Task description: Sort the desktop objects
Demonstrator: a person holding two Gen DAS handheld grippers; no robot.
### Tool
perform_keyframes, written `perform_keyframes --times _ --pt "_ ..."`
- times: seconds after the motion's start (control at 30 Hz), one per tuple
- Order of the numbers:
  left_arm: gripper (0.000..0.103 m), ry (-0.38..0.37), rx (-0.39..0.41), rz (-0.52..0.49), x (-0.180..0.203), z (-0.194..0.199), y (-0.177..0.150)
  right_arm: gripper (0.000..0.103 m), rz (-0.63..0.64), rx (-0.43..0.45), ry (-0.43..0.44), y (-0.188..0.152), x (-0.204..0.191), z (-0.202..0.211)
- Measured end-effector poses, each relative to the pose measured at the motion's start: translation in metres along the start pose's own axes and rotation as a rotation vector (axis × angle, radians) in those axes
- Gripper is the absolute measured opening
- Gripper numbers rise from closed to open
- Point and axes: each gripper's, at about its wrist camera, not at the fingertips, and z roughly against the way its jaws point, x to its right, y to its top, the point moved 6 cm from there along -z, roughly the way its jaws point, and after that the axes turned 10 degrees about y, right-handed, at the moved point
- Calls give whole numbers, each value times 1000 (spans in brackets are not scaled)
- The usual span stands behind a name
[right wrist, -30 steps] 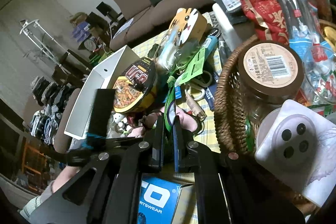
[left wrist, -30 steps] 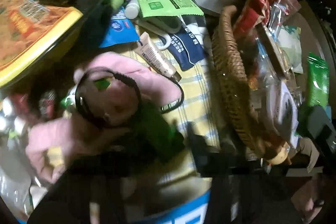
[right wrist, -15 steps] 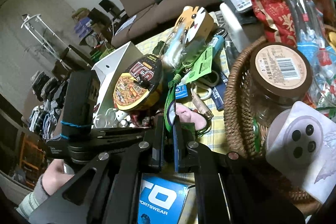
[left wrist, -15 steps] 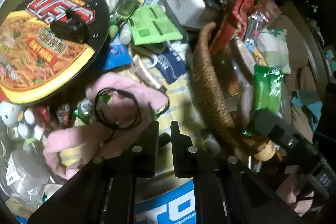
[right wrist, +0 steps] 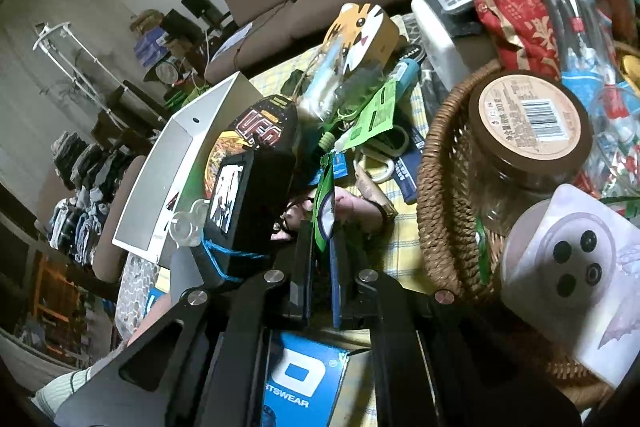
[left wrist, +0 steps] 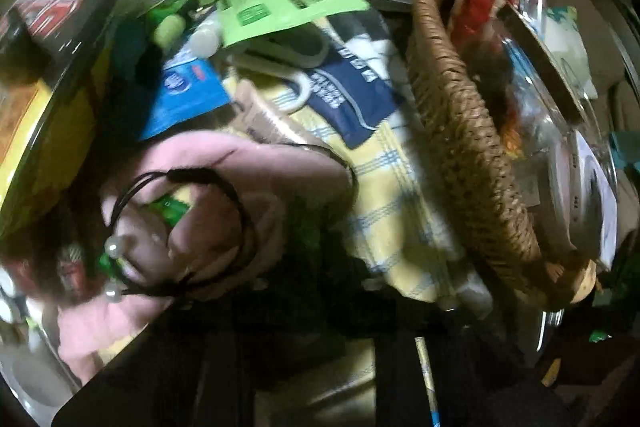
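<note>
the surface (left wrist: pixel 400 187) is lying under a yellow cloth with blue checks and is crowded with clutter. a brown wicker basket (right wrist: pixel 440 195) is sitting at the right side of it, holding a glass jar with a brown barcoded lid (right wrist: pixel 528 119) and a white card with a round grey shape and black dots (right wrist: pixel 572 259). across the checked cloth from the basket, a round noodle bowl with a red and black lid (right wrist: pixel 256 143) is leaning against a white open box (right wrist: pixel 176 163). just in front of the right tongs (right wrist: pixel 322 267), a pink fuzzy cloth (left wrist: pixel 256 167) is lying crumpled on the checked cloth, and a thin black cord with small pearl beads (left wrist: pixel 168 227) is looping on top of it. a bright green paper tag (left wrist: pixel 280 3) is lying further back, beside a navy sachet (left wrist: pixel 348 95) and a blue packet (left wrist: pixel 188 95). the right tongs are standing narrow, pinching a flat green strip with a pale printed patch (right wrist: pixel 325 203) that is rising upright from between the pads. the left tongs (right wrist: pixel 240 211) are showing in the right wrist view as a black body bound with blue string, reaching down toward the pink cloth; their tips are hidden and dark, and they are standing nearly closed, with no held thing that can be told.
</note>
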Motion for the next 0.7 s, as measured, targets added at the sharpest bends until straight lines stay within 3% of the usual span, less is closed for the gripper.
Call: perform_keyframes --times 0.17,0.47,0.63,0.7 --pt "10 -90 45 50 -11 30 0 7 -1 2 -2 1 2 1" --pt "9 -276 145 133 -44 130 -18 7 31 17 0 1 -23 11" --pt "8 -233 189 122 -59 169 -36 7 57 40 -12 -2 -46 27" --pt "9 -261 185 127 -65 174 -44 7 63 39 -21 -4 -52 28"
